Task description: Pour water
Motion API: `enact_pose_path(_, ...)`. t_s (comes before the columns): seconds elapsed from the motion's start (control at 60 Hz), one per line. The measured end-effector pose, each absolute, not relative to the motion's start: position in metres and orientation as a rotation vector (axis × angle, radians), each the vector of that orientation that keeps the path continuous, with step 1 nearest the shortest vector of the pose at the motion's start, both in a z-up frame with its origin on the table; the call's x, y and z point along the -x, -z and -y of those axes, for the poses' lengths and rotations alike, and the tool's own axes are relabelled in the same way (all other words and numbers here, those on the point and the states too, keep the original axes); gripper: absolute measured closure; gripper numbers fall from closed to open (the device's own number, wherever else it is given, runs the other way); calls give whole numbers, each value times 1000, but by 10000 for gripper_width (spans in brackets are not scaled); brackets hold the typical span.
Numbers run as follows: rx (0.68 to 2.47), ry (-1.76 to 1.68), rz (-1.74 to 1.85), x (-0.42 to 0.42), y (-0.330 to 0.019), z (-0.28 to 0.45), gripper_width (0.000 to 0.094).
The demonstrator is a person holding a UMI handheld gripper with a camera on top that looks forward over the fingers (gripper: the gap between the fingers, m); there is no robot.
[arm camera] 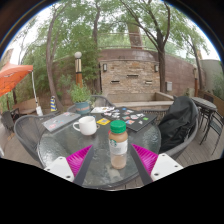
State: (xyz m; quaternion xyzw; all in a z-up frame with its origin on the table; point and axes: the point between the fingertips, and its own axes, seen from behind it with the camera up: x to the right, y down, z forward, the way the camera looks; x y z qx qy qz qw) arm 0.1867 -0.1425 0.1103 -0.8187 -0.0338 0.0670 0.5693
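The hand-held gripper [116,158] is clamping a green-capped bottle [118,143] above the glass table [70,150], short of the white mug [87,125], and tilting while capped risks pouring nothing.

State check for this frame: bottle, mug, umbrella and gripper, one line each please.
Clear plastic bottle with green cap: upright, capped, between the fingers.
White ceramic mug: upright on the round glass table, beyond the fingers.
Orange patio umbrella: open.
Hand-held gripper: fingers around the bottle; contact unclear.
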Motion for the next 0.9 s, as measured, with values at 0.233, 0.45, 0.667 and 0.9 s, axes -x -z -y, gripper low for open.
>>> enact_pose_path(0.233,1712,-237,61,-186,-105,45,169)
enact_pose_path(0.45,1687,-195,61,-191,-85,24,478)
enact_pose_path(0.667,1765,-244,138,-182,-80,13,585)
enact_pose_path(0.9,1734,31,358,-204,-158,-45,616)
